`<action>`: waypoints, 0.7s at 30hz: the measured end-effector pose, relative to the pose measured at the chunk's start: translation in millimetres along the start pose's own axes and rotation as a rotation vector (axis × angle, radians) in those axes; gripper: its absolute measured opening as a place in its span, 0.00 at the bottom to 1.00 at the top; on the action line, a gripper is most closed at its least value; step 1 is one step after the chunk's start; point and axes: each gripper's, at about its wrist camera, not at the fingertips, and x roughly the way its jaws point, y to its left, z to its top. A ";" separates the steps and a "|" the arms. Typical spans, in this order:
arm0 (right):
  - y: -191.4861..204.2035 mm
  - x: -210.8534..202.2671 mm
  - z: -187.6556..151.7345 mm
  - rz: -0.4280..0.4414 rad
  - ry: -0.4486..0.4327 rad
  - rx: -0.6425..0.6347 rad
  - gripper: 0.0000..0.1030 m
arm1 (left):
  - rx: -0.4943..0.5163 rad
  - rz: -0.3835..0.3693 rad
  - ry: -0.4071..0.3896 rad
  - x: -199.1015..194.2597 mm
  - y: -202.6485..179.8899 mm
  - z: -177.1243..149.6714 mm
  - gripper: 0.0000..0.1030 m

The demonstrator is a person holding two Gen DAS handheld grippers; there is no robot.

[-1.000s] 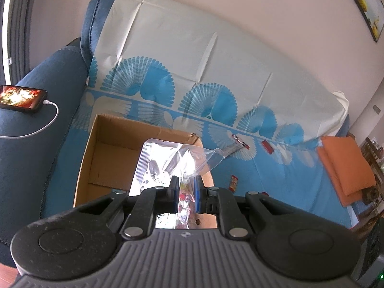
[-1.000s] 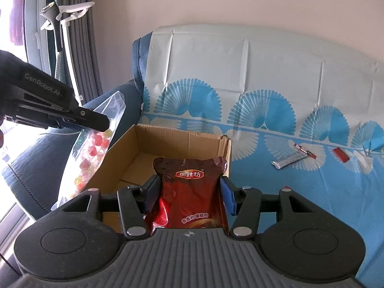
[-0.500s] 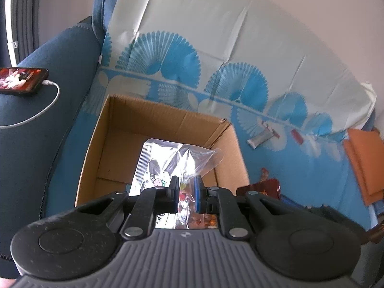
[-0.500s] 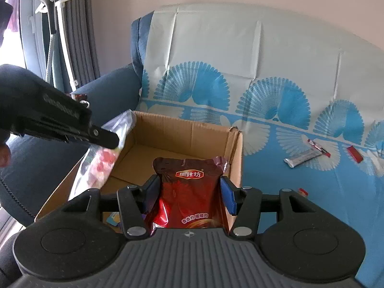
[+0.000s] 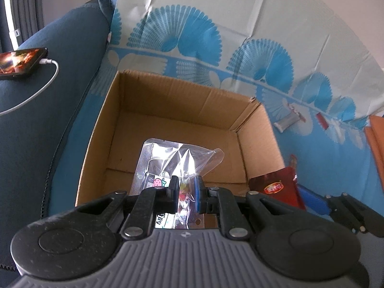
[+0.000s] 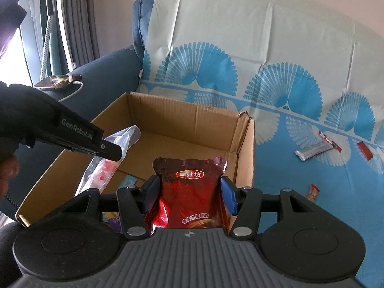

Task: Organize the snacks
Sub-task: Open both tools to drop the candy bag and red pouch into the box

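My left gripper (image 5: 186,190) is shut on a clear bag of coloured candies (image 5: 168,158) and holds it inside the open cardboard box (image 5: 168,103) on the sofa. My right gripper (image 6: 189,190) is shut on a red snack pouch (image 6: 189,187) and holds it at the box's (image 6: 244,158) near right corner. The left gripper (image 6: 110,151) and the candy bag (image 6: 103,170) also show in the right wrist view, and the red pouch (image 5: 276,187) shows in the left wrist view.
Small snack packets lie on the blue-patterned sofa cover: a silver bar (image 6: 312,150), a red packet (image 6: 364,150) and another packet (image 6: 313,190). A phone on a charging cable (image 5: 19,62) rests on the dark blue armrest. An orange cushion (image 5: 376,144) lies at the far right.
Both grippers have moved closer to the box. The candy bag has gone down from above the box's left wall into the box. The red pouch has reached the box's near right corner.
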 end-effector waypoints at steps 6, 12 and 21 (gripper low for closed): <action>-2.6 10.1 -5.9 0.029 0.010 0.019 0.73 | 0.004 0.007 0.031 11.3 7.5 -3.6 0.43; -6.6 -12.4 -6.6 0.002 -0.025 0.024 0.86 | -0.021 0.081 -0.074 -23.5 15.8 -9.0 1.00; 9.0 -82.6 -23.3 0.013 -0.025 0.026 0.96 | -0.075 0.147 0.029 -72.8 11.7 -42.2 1.00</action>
